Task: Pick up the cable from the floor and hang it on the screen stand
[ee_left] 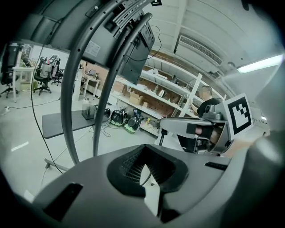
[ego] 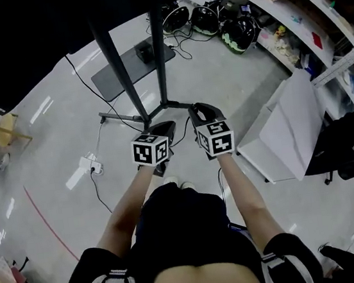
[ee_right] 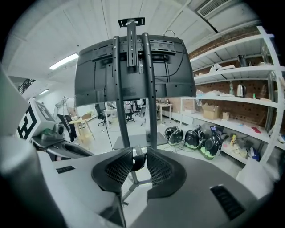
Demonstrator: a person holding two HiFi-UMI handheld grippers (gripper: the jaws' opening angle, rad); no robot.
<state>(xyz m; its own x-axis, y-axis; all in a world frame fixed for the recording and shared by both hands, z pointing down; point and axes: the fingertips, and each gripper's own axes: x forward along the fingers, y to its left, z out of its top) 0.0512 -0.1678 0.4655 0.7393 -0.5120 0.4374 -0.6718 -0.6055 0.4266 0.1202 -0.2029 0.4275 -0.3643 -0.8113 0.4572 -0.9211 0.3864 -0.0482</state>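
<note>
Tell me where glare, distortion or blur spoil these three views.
Head view: bright streaks glare on the glossy grey floor. Left gripper view: fisheye bows the dark screen-stand posts; the ceiling strip light flares. Right gripper view: dark vignette corners; near black pads look soft.

My right gripper (ee_right: 139,153) faces the screen stand (ee_right: 151,93) head on. The stand's two posts rise straight ahead to the back of the dark screen (ee_right: 93,75). The fingers (ee_right: 116,171) stand partly apart and pinch a dark, rounded piece of cable (ee_right: 136,164), low in front of the stand. Right of the stand I see shelves (ee_right: 231,102), with helmets (ee_right: 196,140) on the floor beneath them. Left of the stand is the left gripper (ee_right: 49,133).
</note>
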